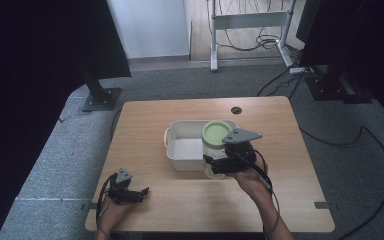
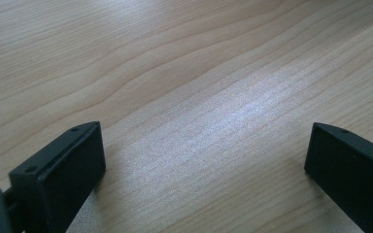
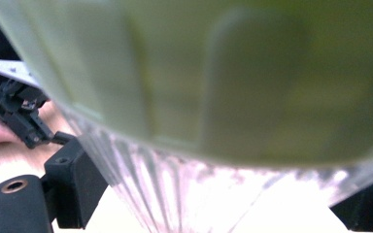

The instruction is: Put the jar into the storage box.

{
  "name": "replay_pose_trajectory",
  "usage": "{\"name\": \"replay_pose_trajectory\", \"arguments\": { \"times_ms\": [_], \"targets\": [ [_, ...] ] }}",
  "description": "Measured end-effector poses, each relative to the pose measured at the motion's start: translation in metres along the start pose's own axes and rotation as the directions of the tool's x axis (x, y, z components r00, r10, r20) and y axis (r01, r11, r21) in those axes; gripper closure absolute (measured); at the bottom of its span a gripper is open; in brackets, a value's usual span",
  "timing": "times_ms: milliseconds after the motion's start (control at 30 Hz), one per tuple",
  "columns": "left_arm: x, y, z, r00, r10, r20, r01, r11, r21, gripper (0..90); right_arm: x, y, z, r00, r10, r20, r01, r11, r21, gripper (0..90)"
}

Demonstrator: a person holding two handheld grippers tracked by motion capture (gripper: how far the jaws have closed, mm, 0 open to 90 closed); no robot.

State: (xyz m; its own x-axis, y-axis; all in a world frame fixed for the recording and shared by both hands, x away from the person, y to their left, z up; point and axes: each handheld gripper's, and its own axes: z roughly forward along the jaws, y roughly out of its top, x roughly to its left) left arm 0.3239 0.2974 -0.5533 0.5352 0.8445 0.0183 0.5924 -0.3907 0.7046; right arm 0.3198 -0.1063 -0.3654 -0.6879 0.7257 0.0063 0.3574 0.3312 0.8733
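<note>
Right claw grips the jar beside white tub; left claw wide.

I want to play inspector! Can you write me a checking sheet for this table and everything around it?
Surface: wooden table, bare around the things, round hole near far edge.
Job's things: clear jar with green lid, held beside the white bin.
Clutter: nothing seen.
Grippers: right gripper shut on the jar; left gripper open, low over bare wood.
Cables: one trails from each gripper; more on the floor.
Surroundings: grey carpet, black stands, white frame behind.
</note>
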Motion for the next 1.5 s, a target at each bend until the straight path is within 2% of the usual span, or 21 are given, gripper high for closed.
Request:
{"name": "replay_pose_trajectory", "arguments": {
  "times_ms": [333,867,1233,1500],
  "targets": [
    [0.0,0.0,0.0,1.0,-0.001,0.0,0.001,1.0,-0.001,0.8,-0.011,0.017,0.009,0.9998,0.004,0.019,-0.004,1.0,-0.016,10.7],
    [0.0,0.0,0.0,1.0,0.002,0.001,-0.002,1.0,0.001,0.8,-0.033,0.03,0.041,0.9981,0.023,0.056,-0.022,0.999,-0.025,10.7],
    [0.0,0.0,0.0,1.0,0.002,0.001,-0.002,1.0,0.001,0.8,-0.039,0.029,0.071,0.9984,0.001,0.057,0.0,1.0,-0.015,10.7],
    [0.0,0.0,0.0,1.0,0.002,0.001,-0.002,1.0,0.001,0.8,-0.041,0.02,0.094,0.998,0.015,0.061,-0.015,1.0,-0.002,10.7]
  ]
}}
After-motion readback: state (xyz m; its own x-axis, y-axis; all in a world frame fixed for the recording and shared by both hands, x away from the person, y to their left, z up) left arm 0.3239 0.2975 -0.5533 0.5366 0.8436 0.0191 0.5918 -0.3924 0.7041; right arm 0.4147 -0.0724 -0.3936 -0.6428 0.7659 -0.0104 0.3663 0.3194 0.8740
